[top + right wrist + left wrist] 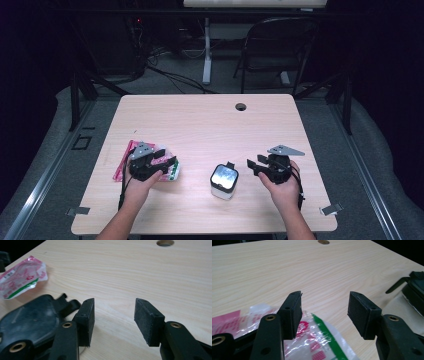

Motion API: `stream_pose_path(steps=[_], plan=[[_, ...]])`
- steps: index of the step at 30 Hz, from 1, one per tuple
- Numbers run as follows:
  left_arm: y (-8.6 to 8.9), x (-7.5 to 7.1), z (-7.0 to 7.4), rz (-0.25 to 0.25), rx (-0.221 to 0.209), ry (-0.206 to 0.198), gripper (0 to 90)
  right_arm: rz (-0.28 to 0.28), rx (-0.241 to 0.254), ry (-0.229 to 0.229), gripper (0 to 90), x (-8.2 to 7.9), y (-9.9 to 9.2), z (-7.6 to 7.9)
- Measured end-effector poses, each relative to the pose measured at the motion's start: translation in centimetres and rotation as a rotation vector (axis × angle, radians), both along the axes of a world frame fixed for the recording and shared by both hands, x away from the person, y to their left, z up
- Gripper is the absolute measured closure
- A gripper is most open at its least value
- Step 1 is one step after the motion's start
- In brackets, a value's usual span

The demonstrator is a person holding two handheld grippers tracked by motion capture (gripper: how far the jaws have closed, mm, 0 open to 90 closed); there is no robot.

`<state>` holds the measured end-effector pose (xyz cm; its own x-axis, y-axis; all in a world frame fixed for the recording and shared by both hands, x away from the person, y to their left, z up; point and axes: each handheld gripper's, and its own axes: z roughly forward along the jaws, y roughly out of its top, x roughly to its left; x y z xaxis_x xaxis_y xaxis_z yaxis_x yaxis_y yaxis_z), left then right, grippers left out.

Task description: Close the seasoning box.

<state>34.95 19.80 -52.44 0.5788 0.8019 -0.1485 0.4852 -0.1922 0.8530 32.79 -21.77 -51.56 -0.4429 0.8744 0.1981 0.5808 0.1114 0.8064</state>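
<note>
High view: pale wooden bench [200, 125]. Landmark: small white box-shaped container with a black lid and glossy top [224, 181], near the front edge. Left gripper [162, 161] well to the container's left, poised over a crinkled pink, white and green plastic packet [172, 172]; contact cannot be told. Right gripper [254, 164] just right of the container, jaws pointing toward it, apart from it.

Left gripper view: jaws wide apart, nothing between them; the packet [322, 340] lies beneath the left jaw.

Right gripper view: jaws wide apart, bare bench between them; container lid [30, 320] beside the left jaw; packet [22, 277] beyond the container.
</note>
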Motion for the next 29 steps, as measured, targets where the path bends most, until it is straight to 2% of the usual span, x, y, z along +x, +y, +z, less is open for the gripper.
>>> stream_pose_path(steps=[2,5,11,20,29], plan=[[0.6,0.2,-0.1,0.03,-0.015,0.008,44.8,-0.02,-0.015,0.017,49.3,0.2,-0.4,-0.4],[1.4,0.5,-0.3,0.061,-0.038,0.023,44.6,-0.036,-0.002,0.019,48.0,0.4,-0.8,-0.7],[2.6,0.7,-0.4,0.113,-0.052,0.035,44.1,-0.053,-0.004,0.025,46.1,0.5,-1.1,-1.0],[3.6,1.0,-0.5,0.152,-0.058,0.037,43.9,-0.056,-0.033,0.028,45.1,0.6,-1.2,-1.2],[3.8,1.1,-0.7,0.166,-0.051,0.046,43.8,-0.054,-0.027,0.032,44.7,0.6,-1.1,-1.4]])
